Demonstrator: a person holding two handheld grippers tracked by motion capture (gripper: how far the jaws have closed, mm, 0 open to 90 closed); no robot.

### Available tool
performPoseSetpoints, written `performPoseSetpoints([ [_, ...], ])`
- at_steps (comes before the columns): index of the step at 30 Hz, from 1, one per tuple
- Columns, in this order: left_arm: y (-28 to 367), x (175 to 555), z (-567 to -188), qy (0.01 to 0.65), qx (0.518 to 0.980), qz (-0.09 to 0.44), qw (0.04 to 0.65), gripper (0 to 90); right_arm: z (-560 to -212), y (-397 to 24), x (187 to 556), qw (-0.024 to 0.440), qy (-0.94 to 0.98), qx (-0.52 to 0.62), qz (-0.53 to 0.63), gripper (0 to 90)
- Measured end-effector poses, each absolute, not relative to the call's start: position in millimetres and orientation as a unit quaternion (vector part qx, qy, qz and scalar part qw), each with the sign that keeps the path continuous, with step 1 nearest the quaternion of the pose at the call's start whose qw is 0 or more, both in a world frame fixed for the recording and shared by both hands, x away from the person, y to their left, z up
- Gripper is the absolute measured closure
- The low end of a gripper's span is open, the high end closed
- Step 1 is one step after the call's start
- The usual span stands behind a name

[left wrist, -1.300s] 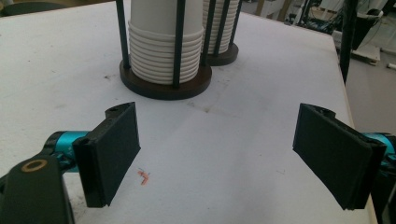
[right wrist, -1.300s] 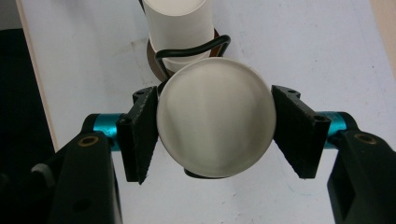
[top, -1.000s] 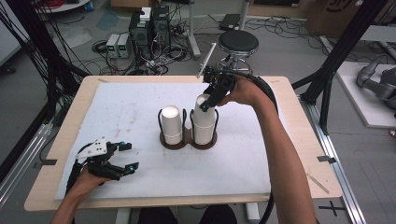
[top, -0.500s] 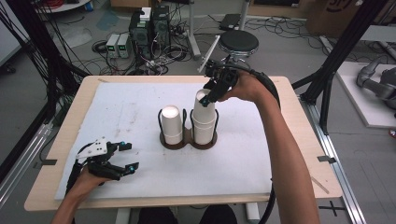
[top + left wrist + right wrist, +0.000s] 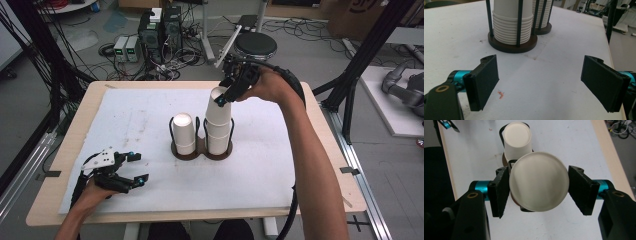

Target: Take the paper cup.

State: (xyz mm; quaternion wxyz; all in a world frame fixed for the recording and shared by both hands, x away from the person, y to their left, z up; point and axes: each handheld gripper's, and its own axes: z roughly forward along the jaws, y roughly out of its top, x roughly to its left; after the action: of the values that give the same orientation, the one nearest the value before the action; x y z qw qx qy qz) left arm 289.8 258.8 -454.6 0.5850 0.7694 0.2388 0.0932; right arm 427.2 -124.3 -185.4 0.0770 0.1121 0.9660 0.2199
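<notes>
A dark two-slot wire holder (image 5: 200,151) stands mid-table with a stack of upturned white paper cups in each slot. My right gripper (image 5: 223,100) comes from above and is shut on the top white cup (image 5: 218,109) of the right stack (image 5: 218,137), which is raised part way off it. In the right gripper view both pads (image 5: 501,191) press the cup (image 5: 539,181). The left stack (image 5: 183,132) stands alone. My left gripper (image 5: 140,167) rests at the front left, open. Nothing lies between its jaws (image 5: 544,82), which face the cup stacks (image 5: 510,27).
A white mat (image 5: 125,120) covers most of the wooden table (image 5: 320,145). A small orange speck (image 5: 501,94) lies on the mat near the left gripper. Behind the table are a round stool (image 5: 255,46), computer boxes and cables on the floor.
My right gripper has risen, drawing the top cup up off the right stack. The left gripper has stayed still.
</notes>
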Motion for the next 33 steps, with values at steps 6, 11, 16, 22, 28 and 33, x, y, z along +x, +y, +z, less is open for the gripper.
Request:
performPoseSetpoints([
  [6,259,290,-455,0.239,0.769,0.094,0.585,14.5,-167,-130,421,0.086,0.961,0.112,0.236,37.8],
  [11,259,290,-454,0.237,0.771,0.095,0.583,14.5,-157,-135,416,0.092,0.959,0.110,0.244,37.8],
  [16,258,289,-454,0.237,0.772,0.098,0.582,14.5,-141,-141,408,0.104,0.955,0.107,0.257,37.8],
  [22,258,289,-454,0.237,0.772,0.098,0.582,14.5,-133,-146,401,0.108,0.950,0.105,0.275,37.8],
  [28,258,289,-454,0.237,0.772,0.097,0.581,14.5,-129,-154,392,0.111,0.940,0.094,0.308,37.8],
  [33,258,289,-454,0.238,0.772,0.098,0.582,14.5,-134,-163,382,0.112,0.931,0.091,0.335,37.8],
])
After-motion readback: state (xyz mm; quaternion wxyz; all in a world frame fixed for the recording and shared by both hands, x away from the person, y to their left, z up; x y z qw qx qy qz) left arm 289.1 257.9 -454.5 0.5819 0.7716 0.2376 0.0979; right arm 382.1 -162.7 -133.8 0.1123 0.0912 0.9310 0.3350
